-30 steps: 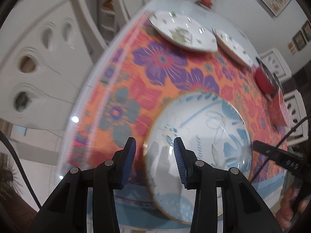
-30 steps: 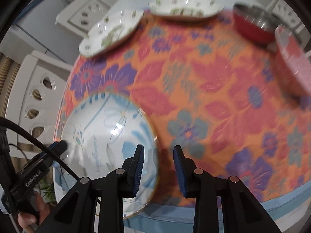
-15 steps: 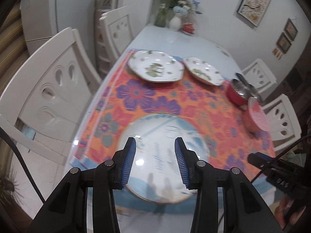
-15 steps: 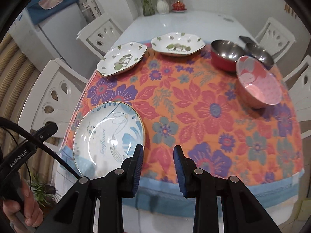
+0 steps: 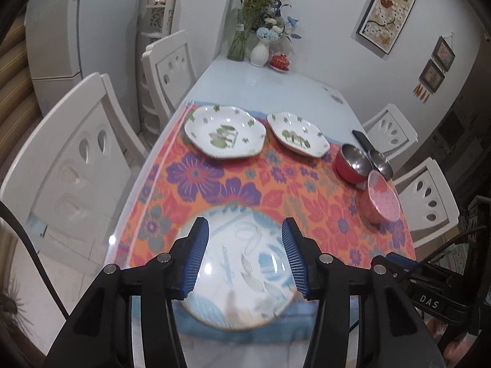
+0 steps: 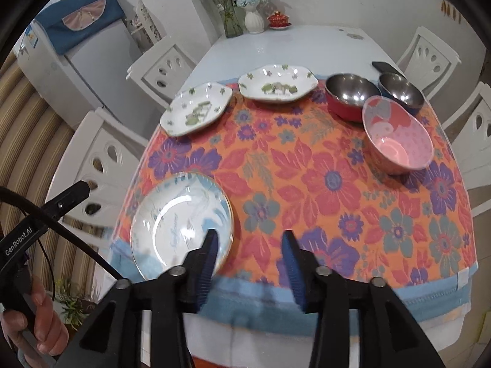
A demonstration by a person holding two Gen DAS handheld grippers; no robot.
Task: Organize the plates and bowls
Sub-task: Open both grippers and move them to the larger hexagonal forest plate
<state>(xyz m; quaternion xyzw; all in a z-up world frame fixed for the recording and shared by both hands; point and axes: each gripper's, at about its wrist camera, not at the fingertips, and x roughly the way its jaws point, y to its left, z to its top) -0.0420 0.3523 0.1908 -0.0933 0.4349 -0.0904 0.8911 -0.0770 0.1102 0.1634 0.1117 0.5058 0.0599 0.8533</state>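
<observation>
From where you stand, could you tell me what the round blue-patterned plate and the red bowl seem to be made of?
Round blue-patterned plate: probably glazed ceramic or porcelain; glossy, with sharp light glints and what looks like a thin gold rim line. Red bowl: likely stainless steel inside, mirror-like with bright reflections; the red outer shell could be plastic or painted metal, which the views leave open.
</observation>
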